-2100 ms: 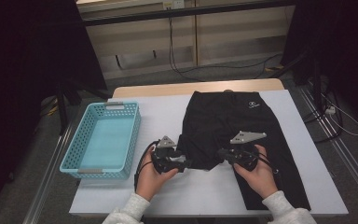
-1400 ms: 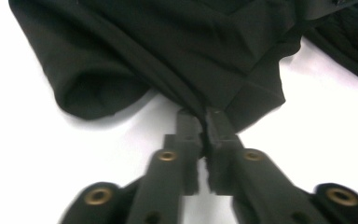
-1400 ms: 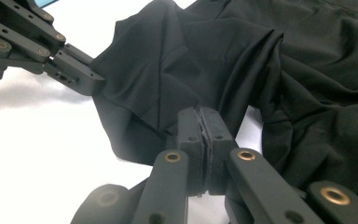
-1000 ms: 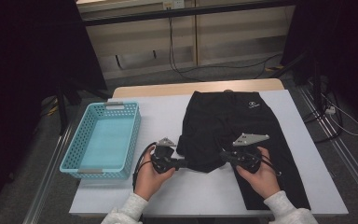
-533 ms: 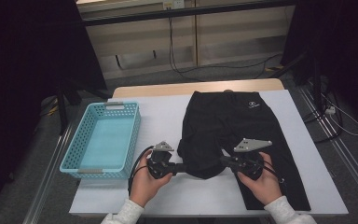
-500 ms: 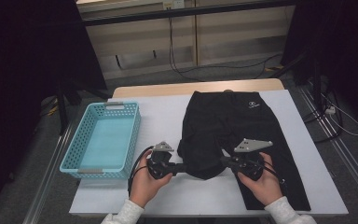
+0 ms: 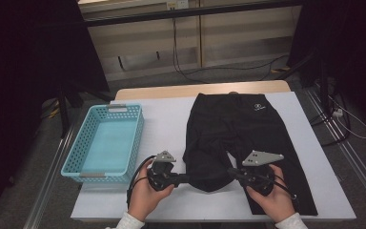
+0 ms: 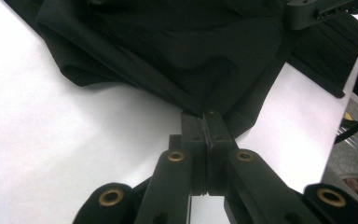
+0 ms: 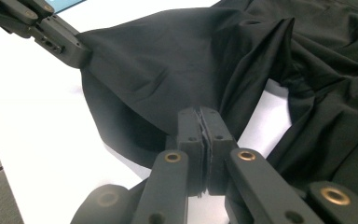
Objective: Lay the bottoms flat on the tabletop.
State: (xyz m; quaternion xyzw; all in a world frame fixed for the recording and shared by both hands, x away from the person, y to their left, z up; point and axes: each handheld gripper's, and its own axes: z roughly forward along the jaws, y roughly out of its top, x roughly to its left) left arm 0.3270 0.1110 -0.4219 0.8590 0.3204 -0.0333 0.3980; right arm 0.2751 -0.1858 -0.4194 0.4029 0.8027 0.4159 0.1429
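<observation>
Shorts (image 7: 233,129), black, lie on the white counter (image 7: 171,119), right of a blue basket (image 7: 106,143). Left claw (image 7: 187,178) and right claw (image 7: 232,171) each clench the near leg hem; fold evenly, keeping it taut.

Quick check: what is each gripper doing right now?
Left gripper: closed, pinching the hem of the black shorts.
Right gripper: closed, pinching the same leg's hem further along.
</observation>
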